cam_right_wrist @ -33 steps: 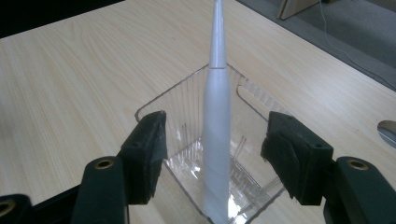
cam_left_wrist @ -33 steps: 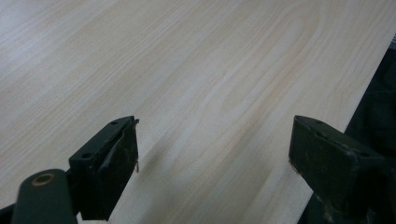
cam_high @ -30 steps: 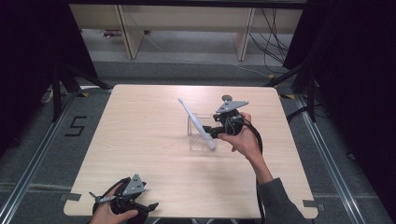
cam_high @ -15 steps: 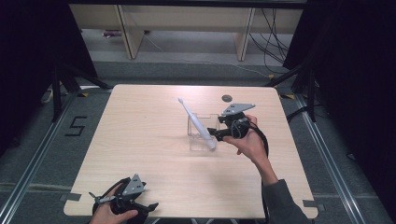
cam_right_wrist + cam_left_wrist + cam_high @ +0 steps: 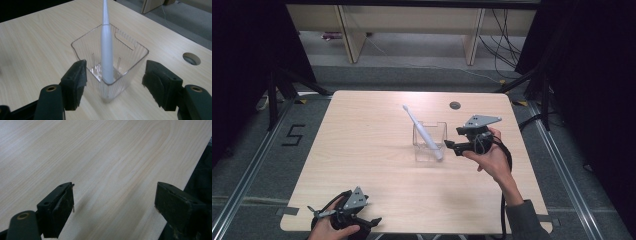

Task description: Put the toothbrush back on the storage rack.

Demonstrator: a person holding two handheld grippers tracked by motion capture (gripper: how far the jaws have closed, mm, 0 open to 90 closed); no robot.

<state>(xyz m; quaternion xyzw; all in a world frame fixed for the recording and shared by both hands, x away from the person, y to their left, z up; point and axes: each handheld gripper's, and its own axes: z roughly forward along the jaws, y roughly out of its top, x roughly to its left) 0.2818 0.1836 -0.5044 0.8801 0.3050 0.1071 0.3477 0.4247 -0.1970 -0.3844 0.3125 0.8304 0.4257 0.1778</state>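
One toothbrush (image 5: 422, 132) in 1 clear cup (image 5: 430, 146); 2 hand-held grippers, left (image 5: 343, 216) & right (image 5: 452, 146), both spread.

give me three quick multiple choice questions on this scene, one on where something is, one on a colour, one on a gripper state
1. Where is the toothbrush?
A. flat on the table
B. standing tilted in the clear container
C. held by the left gripper

2. What colour is the toothbrush?
A. white
B. red
C. black

3. How is the right gripper?
A. shut on the toothbrush
B. shut on the container
C. open, near the container

Key: 1 B, its lower end sits inside the container and it leans over the rim. 2 A, it looks white in the high view and the right gripper view. 3 C, its jaws stand apart with nothing clamped between them.
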